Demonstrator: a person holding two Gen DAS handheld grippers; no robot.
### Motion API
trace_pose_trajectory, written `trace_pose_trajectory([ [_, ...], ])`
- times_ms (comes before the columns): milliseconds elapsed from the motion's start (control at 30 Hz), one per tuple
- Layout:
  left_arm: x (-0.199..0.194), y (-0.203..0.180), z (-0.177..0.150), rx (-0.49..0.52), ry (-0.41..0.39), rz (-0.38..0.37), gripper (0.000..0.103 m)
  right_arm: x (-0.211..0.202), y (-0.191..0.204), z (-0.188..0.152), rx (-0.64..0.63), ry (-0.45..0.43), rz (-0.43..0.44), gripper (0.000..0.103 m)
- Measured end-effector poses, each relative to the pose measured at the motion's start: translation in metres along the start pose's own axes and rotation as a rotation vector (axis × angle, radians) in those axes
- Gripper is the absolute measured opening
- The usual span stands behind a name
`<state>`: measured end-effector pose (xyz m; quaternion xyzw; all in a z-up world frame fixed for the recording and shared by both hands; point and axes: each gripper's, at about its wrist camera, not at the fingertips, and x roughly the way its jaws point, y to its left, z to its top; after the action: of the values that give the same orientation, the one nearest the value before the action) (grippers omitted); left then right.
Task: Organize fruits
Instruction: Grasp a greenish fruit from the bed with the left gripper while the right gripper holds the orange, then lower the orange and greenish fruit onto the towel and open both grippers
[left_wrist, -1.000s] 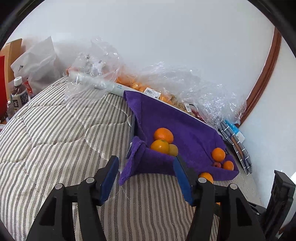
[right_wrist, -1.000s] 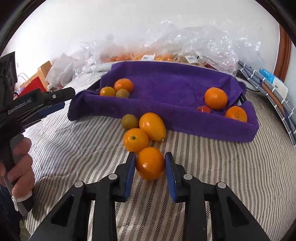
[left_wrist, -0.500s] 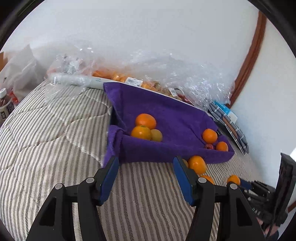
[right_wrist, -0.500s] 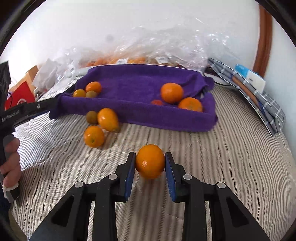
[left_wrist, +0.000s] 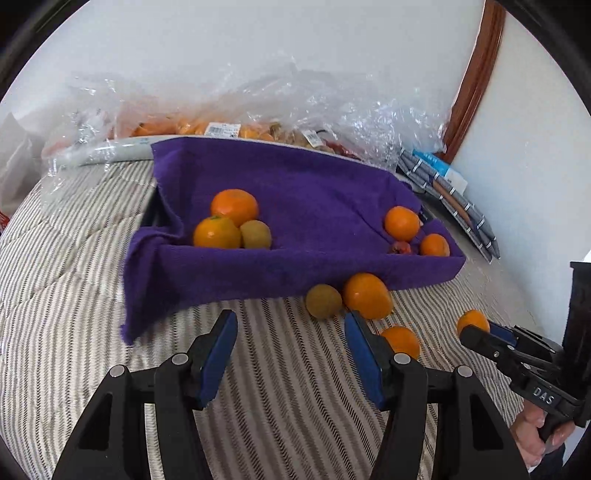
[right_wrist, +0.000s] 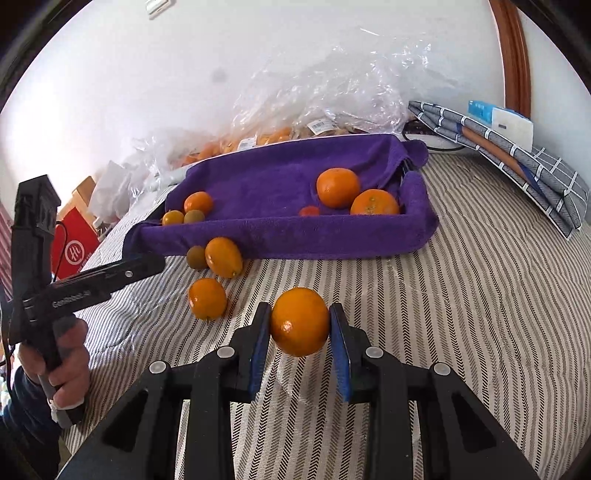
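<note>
A tray lined with a purple towel (left_wrist: 314, 273) (right_wrist: 295, 243) sits on the striped bed. It holds two oranges and a green-brown fruit at its left end (left_wrist: 229, 221), and two oranges with a small red fruit at its right end (right_wrist: 338, 186). On the bedding before it lie a green-brown fruit (left_wrist: 323, 301), a large orange (left_wrist: 367, 295) and a smaller orange (left_wrist: 402, 341). My left gripper (left_wrist: 290, 347) is open and empty over the bedding. My right gripper (right_wrist: 299, 338) is shut on an orange (right_wrist: 299, 321), lifted off the bed.
Crinkled clear plastic bags (left_wrist: 314, 107) with more fruit lie behind the tray by the white wall. Folded checked cloths (right_wrist: 517, 158) and a small box lie at the right. A red box (right_wrist: 74, 247) stands at the bed's left edge. A hand (right_wrist: 70, 365) holds the left gripper's handle.
The left gripper has swung right, bringing the loose fruits before the tray into view. The right gripper has carried its orange right and away from the other loose fruits.
</note>
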<state>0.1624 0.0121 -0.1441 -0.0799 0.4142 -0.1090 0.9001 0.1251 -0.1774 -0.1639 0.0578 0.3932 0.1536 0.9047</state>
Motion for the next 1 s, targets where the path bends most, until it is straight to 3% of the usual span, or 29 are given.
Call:
trace_pose_trajectory([
  [400, 0.026, -0.022, 0.01, 0.017, 0.058, 0.048, 0.044, -0.002, -0.001, -0.002, 0.007, -0.001, 0.009, 0.031],
  [633, 0.032, -0.024, 0.014, 0.008, 0.067, 0.041, 0.025, -0.001, -0.001, -0.001, 0.007, 0.004, 0.008, 0.031],
  [1000, 0.011, -0.002, 0.004, -0.047, 0.018, 0.037, 0.025, -0.002, -0.003, -0.002, 0.016, -0.004, 0.011, 0.031],
])
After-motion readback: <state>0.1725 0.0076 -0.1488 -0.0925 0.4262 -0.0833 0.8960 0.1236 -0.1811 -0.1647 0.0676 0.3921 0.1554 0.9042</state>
